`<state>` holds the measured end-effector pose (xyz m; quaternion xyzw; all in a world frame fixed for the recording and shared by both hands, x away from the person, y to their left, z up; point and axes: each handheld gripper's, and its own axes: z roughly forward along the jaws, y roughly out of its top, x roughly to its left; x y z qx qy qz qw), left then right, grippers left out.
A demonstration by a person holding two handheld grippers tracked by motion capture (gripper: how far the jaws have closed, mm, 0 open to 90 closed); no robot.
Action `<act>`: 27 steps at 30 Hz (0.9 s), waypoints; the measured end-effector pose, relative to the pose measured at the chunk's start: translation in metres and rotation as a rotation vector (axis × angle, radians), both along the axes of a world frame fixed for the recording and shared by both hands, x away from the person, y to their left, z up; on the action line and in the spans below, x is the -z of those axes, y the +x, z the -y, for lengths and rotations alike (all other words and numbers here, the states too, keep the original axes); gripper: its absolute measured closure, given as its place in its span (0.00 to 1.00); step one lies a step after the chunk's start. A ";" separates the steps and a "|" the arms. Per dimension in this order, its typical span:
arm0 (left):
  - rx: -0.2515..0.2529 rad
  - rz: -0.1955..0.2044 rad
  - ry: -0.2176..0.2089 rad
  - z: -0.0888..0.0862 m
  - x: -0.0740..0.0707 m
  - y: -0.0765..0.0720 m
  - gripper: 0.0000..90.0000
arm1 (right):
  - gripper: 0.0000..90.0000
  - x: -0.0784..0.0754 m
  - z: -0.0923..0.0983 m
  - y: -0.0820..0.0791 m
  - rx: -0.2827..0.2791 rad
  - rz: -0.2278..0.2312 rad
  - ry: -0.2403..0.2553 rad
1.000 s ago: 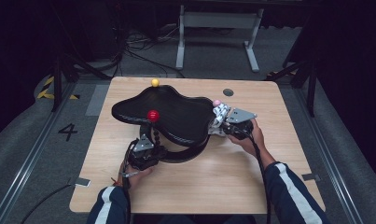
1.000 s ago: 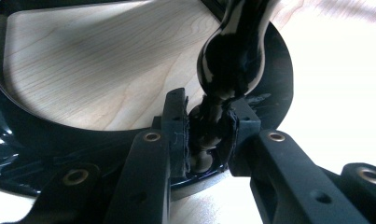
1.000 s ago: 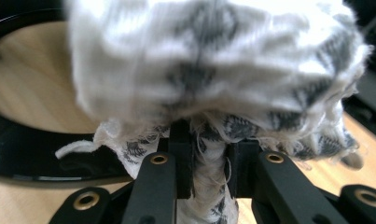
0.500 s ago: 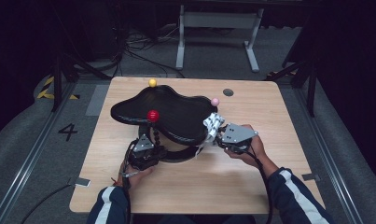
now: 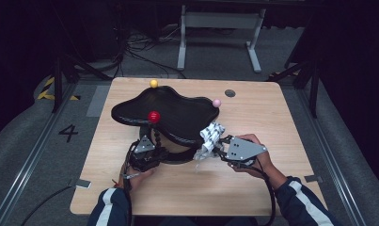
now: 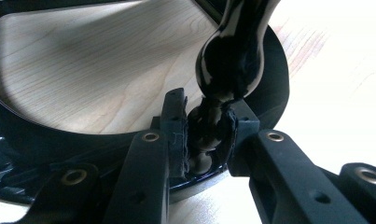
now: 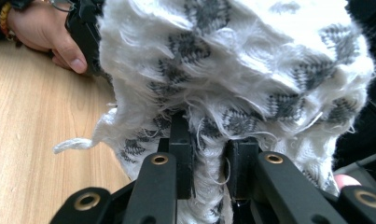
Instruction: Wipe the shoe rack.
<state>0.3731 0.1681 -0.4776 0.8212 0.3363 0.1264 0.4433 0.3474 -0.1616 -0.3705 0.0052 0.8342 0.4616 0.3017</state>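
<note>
Your left gripper (image 6: 206, 140) pinches black stand's beaded stem (image 6: 227, 60); your right gripper (image 7: 209, 163) clamps white-grey cloth (image 7: 241, 60) above table (image 5: 272, 113).

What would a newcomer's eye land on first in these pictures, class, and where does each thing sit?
A glossy black wavy-edged tray on a beaded stem stands mid-table, with red, yellow and pink balls on its rim. The left gripper clamps the stem near its base. At the tray's right edge, the right gripper holds a white-and-grey fringed cloth.
</note>
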 end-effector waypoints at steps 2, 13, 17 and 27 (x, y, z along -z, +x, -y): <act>0.000 0.000 0.000 0.000 0.000 0.000 0.82 | 0.85 0.001 0.000 0.003 0.000 -0.018 0.005; 0.001 0.000 0.000 0.000 0.000 0.000 0.82 | 0.85 0.013 0.014 0.040 0.167 -0.071 0.011; 0.000 0.000 0.001 0.000 0.000 0.000 0.82 | 0.85 0.025 0.026 0.070 0.281 -0.112 0.015; 0.001 -0.001 -0.003 0.000 0.000 0.000 0.82 | 0.85 0.054 0.039 0.120 0.440 -0.220 0.006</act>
